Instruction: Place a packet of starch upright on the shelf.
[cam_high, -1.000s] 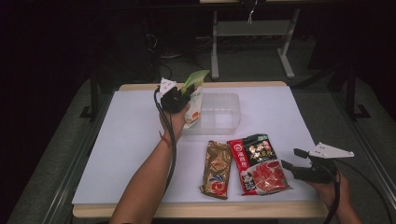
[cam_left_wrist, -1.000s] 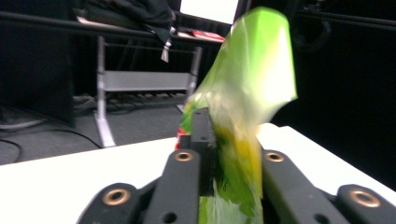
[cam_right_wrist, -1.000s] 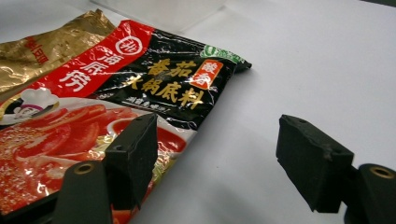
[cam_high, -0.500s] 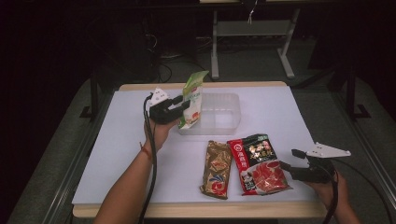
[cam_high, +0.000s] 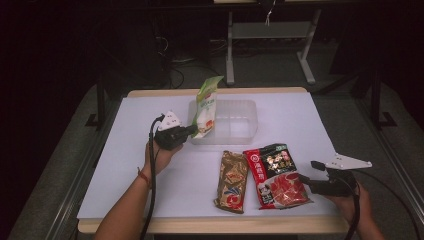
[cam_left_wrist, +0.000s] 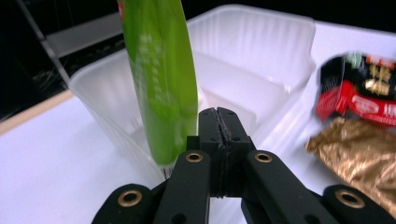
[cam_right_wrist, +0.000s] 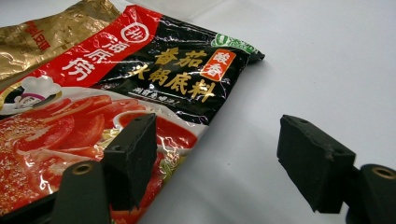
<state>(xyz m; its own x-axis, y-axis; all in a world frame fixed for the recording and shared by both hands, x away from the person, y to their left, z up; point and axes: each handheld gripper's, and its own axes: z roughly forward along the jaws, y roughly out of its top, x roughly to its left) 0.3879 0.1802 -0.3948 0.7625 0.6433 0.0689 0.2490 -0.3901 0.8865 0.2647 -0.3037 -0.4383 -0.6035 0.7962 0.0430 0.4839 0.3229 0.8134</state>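
Observation:
A green-and-white packet (cam_high: 206, 107) (cam_left_wrist: 161, 84) stands upright in the left end of the clear plastic tray (cam_high: 240, 122) (cam_left_wrist: 261, 42), leaning on its wall. My left gripper (cam_high: 192, 130) (cam_left_wrist: 218, 112) sits just left of the tray's near corner. Its jaws have just been closing and now meet with nothing between them, beside the packet's lower edge. A red-and-black sauce packet (cam_high: 275, 175) (cam_right_wrist: 116, 84) lies flat next to a gold packet (cam_high: 232, 180) (cam_left_wrist: 359, 149). My right gripper (cam_high: 310, 172) (cam_right_wrist: 217, 140) rests open at the red packet's right edge, one jaw over its corner.
The white table (cam_high: 125, 165) has a wooden front edge. A metal stand (cam_high: 270, 35) rises from the dark floor behind the table. Bare white surface lies left of the left hand and right of the tray.
The left gripper has drawn back from the green packet, moving toward the near side and lower, and its jaws have shut empty. The packet stays standing in the tray. The right gripper has not moved.

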